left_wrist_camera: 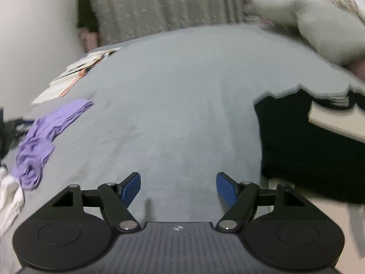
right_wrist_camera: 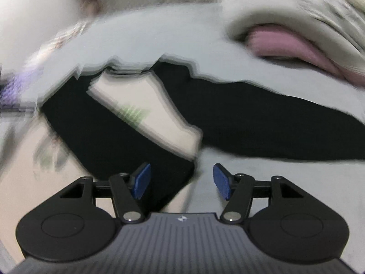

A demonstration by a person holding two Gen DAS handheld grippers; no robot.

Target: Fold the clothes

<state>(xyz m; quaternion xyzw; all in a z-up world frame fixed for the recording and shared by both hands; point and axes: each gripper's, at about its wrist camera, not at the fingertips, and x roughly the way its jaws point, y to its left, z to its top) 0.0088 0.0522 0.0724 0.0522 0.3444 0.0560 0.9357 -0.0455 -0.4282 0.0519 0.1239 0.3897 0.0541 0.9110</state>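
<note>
Up close, a grey sheet point(left_wrist_camera: 182, 96) covers the bed. A black garment point(right_wrist_camera: 262, 118) with a white patch point(right_wrist_camera: 146, 105) lies on it, just ahead of the right gripper point(right_wrist_camera: 181, 179). Purple cloth point(left_wrist_camera: 43, 137) lies crumpled to the left. The left gripper point(left_wrist_camera: 178, 188) hangs over bare sheet. Both have jaws apart, holding nothing. A pale curtain point(left_wrist_camera: 159, 4) hangs behind, and a puffy quilt point(left_wrist_camera: 319, 29) sits at the far right.

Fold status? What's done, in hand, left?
Done: nothing clearly folded; blur limits this.
In hand: nothing. Left gripper and right gripper have open, empty jaws.
Left: black garment with a cream panel spread on the grey bedsheet; crumpled purple garment.
</note>
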